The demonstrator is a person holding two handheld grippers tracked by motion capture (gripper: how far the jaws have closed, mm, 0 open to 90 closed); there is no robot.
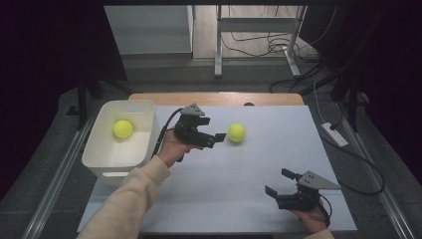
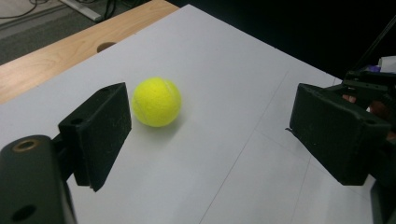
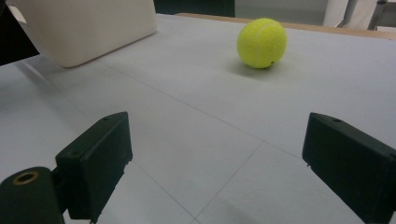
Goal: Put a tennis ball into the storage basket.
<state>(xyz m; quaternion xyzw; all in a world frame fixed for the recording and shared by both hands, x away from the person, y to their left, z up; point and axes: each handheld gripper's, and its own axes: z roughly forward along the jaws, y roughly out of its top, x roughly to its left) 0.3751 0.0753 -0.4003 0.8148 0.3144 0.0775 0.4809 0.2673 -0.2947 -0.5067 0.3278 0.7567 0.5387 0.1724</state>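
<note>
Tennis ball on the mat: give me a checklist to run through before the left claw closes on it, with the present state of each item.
1. Left claw open wide enough for the ball: ok, jaws stand apart with nothing between them.
2. Loose tennis ball lined up between the jaws: not ok, it sits close to one jaw, ahead of the tips.
3. Ball at rest on the white mat: ok, no blur.
4. White bin ready to receive: ok, one ball in bin and room left.
5. Right claw out of the way: ok, open, near the mat's front edge.
</note>
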